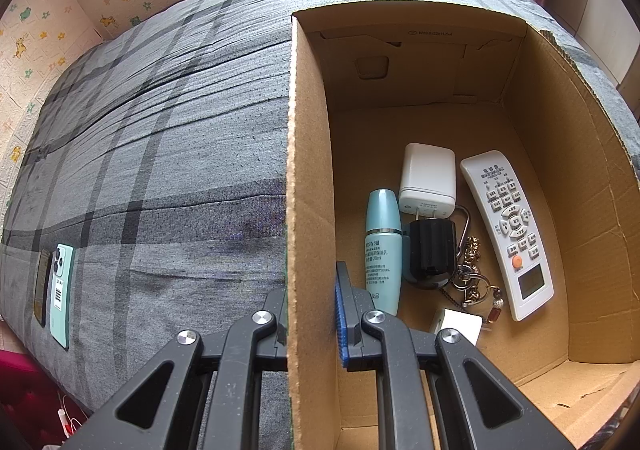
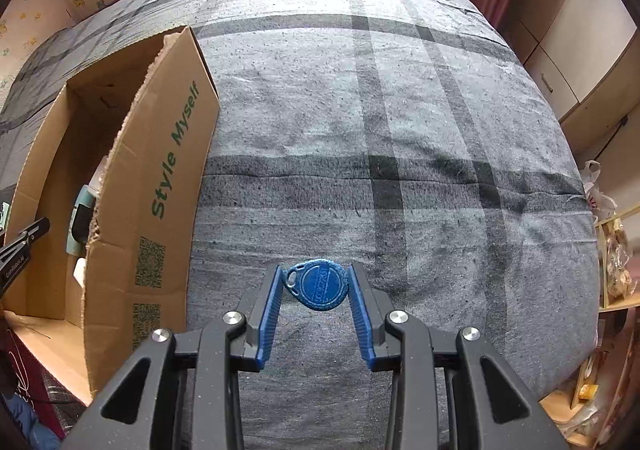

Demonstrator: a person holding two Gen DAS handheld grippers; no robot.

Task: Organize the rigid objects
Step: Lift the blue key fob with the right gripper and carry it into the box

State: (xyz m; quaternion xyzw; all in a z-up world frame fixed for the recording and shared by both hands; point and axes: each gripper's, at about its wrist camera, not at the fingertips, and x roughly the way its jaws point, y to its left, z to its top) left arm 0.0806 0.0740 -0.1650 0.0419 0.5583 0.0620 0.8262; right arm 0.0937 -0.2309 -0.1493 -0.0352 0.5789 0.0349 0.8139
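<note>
We see a round blue key fob (image 2: 320,285) pinched between the 2 blue-padded fingers (image 2: 267,314) of the right gripper (image 2: 316,282), both pads touching its edges, above the grey plaid bed cover (image 2: 420,109). To its left stands the cardboard box (image 2: 160,177), open at the top, printed "Style Myself" on its outer wall.

Inside the box (image 1: 532,177), the left wrist view shows a teal bottle (image 1: 382,250), a white charger (image 1: 428,179), a black plug (image 1: 430,254), a white remote control (image 1: 508,234) and a bunch of keys on a gold chain (image 1: 474,274), lying close together on the floor of the box. The left gripper (image 1: 310,314) clenches the box's near wall, 1 finger (image 1: 344,314) inside, the other outside.

On the bed cover, well apart from the box, lie 2 phones (image 1: 56,286) side by side.
</note>
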